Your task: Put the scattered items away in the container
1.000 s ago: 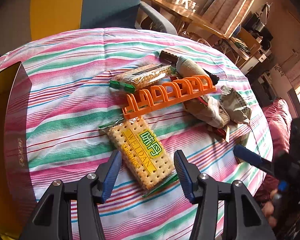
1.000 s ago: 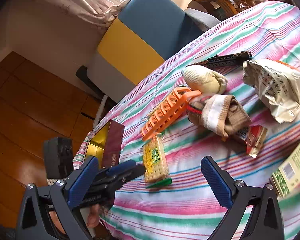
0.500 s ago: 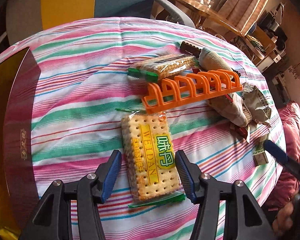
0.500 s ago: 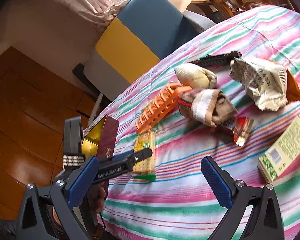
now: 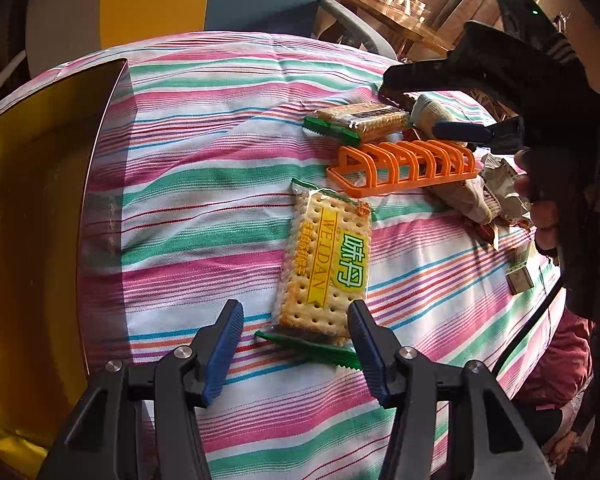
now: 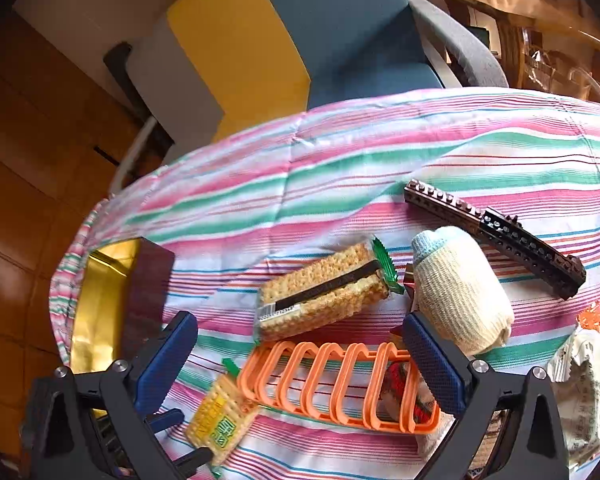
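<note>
The worktop, under a pink, green and white striped cloth, carries a gold-lined container with dark red walls at its left edge. It looks empty as far as can be seen; every item lies outside it on the cloth.

The left tool hangs with its jaws well apart, gripping nothing; they have just narrowed slightly. The near end of one cracker packet lies between its blue pads, the green crimped end just under the right pad; whether the pads touch it cannot be told. The packet reads "WEIDAN", with Chinese characters on a green patch.

The right tool is spread wide and empty above the single orange rack, its right finger in front of the cream rolled sock.

A second cracker packet lies just beyond the rack, making two packets. One brown brick strip lies further back. A crumpled wrapper with unreadable print sits at the right edge.
</note>
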The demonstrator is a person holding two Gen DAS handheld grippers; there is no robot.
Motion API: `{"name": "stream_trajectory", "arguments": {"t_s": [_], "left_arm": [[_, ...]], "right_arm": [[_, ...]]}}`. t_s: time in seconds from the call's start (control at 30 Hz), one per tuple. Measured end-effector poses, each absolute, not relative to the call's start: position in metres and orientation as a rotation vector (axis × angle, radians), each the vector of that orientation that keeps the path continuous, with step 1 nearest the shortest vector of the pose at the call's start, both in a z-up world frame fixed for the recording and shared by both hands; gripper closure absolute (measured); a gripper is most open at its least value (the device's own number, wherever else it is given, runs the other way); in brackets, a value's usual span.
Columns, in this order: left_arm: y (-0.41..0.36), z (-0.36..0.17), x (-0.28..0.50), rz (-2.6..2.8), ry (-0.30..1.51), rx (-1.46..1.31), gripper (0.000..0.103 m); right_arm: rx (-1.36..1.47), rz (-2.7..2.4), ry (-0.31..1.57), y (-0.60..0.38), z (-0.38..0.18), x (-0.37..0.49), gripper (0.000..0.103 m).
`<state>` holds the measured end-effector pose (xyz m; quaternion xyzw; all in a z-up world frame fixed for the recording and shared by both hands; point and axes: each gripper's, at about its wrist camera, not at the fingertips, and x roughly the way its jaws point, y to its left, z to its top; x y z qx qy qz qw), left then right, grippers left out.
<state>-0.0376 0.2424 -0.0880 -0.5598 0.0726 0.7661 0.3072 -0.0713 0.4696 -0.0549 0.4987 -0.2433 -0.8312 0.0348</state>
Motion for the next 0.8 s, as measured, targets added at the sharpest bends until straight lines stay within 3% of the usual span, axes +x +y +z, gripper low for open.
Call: {"name": "stream_trajectory", "arguments": {"t_s": [0.33,0.5,0.63,0.8], "left_arm": [[0.237,-0.087,-0.019,2.022,0.219,-1.44,0.048],[0.238,-0.086,-0.016,2.018,0.222,-1.421,0.048],[0.227,-0.078,-0.005,2.023,0.173,-1.386,0.048],[0.216,-0.067,0.013,2.028,0.167,-1.341,0.047]], "right_arm": [[1.789,-2.195,-0.795,0.433,-0.093,-0.013,0.0],[1.715,-2.266,-0.782,0.422,-0.094,0.04,0.0],[1.537,-2.39,-0.683,0.414,-0.073,0.054,0.0],[1.451,-2.421,-0.429,0.386,-0.062,0.034,0.0]]}}
